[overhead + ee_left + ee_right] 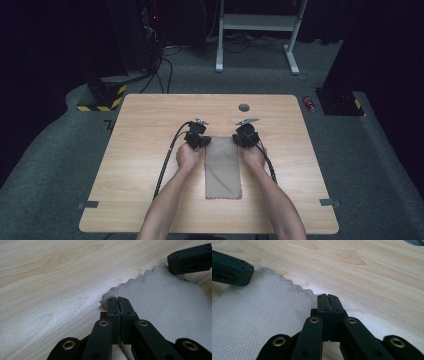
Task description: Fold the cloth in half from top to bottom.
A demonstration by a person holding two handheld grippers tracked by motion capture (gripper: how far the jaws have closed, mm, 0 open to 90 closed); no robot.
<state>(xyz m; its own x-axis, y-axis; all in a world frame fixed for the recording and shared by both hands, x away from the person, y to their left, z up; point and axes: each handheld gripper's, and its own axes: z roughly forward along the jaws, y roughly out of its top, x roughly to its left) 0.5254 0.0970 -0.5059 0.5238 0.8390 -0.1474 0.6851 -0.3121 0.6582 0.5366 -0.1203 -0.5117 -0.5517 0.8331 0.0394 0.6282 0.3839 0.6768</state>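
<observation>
- High view: a person's 2 forearms are coming in from the bottom edge, each hand holding a black gripper over a light wooden table [140, 150].
- A grey-brown cloth [223, 167] is lying flat on the table as a long strip, running from between the 2 grippers back toward the person.
- The left gripper [198, 139] is sitting at the far left corner of the cloth, and the right gripper [244, 137] is sitting at the far right corner.
- A black cable [167, 160] is trailing from the left gripper along the left forearm toward the near edge of the table.
- A small dark round disc [244, 107] is lying on the table beyond the grippers, well apart from the cloth.
- Left gripper view: the left gripper [117, 300] is showing its 2 jaws pressed together, pinching the scalloped corner of the cloth [162, 305], which is lifting slightly off the wood there.
- The right gripper [190, 261] is appearing at the upper right, at the other far corner.
- Right gripper view: the right gripper [328, 298] is likewise closed tight, its jaws meeting on the edge of the cloth [262, 317] at its corner.
- The left gripper [230, 268] is showing at the upper left, resting on the opposite corner.
</observation>
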